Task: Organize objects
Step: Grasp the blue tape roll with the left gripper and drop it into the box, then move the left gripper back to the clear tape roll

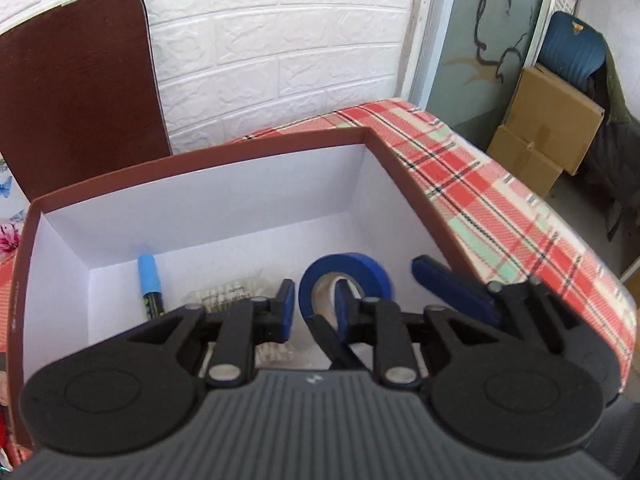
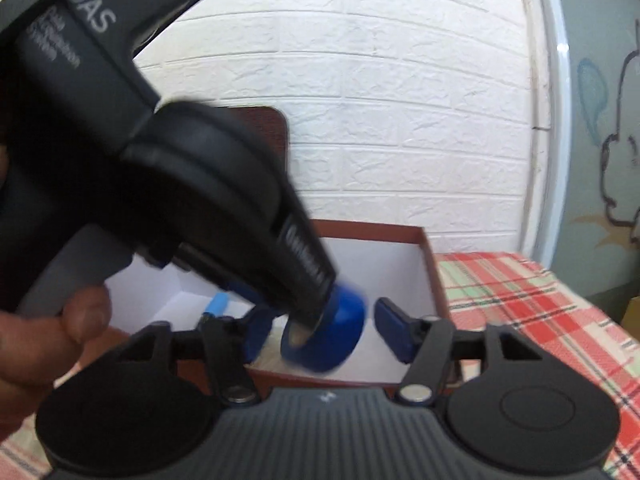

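Note:
A brown box with a white inside (image 1: pixel 200 208) stands on a plaid cloth. In the left wrist view my left gripper (image 1: pixel 316 304) is over the box with its fingers slightly apart around the near rim of a blue tape roll (image 1: pixel 356 276), one finger inside the hole. A blue marker (image 1: pixel 149 284) and a clear packet (image 1: pixel 228 296) lie on the box floor. My right gripper's finger (image 1: pixel 444 284) shows at the right. In the right wrist view my right gripper (image 2: pixel 324 332) is open around the tape roll (image 2: pixel 336 332), which the left gripper (image 2: pixel 312 312) holds from above.
A dark brown board (image 1: pixel 76 92) leans on the white brick wall. The plaid cloth (image 1: pixel 500 200) runs right of the box. Cardboard boxes (image 1: pixel 548 128) and a blue chair (image 1: pixel 572 48) stand at the far right. A hand (image 2: pixel 48 340) holds the left gripper.

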Available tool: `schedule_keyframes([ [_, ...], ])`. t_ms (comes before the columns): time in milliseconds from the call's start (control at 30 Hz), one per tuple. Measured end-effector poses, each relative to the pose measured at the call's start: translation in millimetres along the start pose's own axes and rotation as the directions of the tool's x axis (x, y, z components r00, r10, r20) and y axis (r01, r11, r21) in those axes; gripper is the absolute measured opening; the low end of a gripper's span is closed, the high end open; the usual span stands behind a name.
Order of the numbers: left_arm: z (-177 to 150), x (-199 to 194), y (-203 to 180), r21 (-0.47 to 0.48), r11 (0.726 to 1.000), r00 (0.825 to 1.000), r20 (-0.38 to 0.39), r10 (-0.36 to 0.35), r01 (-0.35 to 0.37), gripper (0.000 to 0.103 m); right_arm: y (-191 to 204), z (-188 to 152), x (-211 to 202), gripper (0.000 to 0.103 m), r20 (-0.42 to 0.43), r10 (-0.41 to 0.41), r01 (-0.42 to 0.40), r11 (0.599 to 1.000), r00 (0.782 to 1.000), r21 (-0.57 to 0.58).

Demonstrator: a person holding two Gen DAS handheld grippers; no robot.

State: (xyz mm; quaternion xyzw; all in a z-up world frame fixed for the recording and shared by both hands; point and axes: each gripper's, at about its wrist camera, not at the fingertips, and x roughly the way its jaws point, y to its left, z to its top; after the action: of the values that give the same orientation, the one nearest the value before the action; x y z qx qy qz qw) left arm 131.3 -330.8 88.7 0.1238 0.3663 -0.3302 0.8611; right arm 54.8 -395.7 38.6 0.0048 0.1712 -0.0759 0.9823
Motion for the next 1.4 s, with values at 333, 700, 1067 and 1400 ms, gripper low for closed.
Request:
schedule_keyframes([
  [333,-18,-54,6,0.032,0.991,0.987,0.107,0.123,-0.127,0.041,9,-2,-34,0.062,0.012,0.0,-0.001,0.998,1.0,0.064],
  [700,-80,-122,56,-0.082,0.952,0.945,0.124,0.304,-0.296,0.045,38,-8,-81,0.065,-0.026,0.048,-0.043,0.982,0.998,0.184],
  [1067,-138,-150,91,-0.138,0.924,0.927,0.07,0.368,-0.356,0.048,61,1,-95,0.065,-0.073,0.176,-0.14,0.926,0.982,0.351],
  [1400,-158,-165,109,-0.194,0.907,0.916,0.073,0.394,-0.375,0.062,89,9,-112,0.066,-0.057,0.166,-0.141,0.94,0.984,0.31],
])
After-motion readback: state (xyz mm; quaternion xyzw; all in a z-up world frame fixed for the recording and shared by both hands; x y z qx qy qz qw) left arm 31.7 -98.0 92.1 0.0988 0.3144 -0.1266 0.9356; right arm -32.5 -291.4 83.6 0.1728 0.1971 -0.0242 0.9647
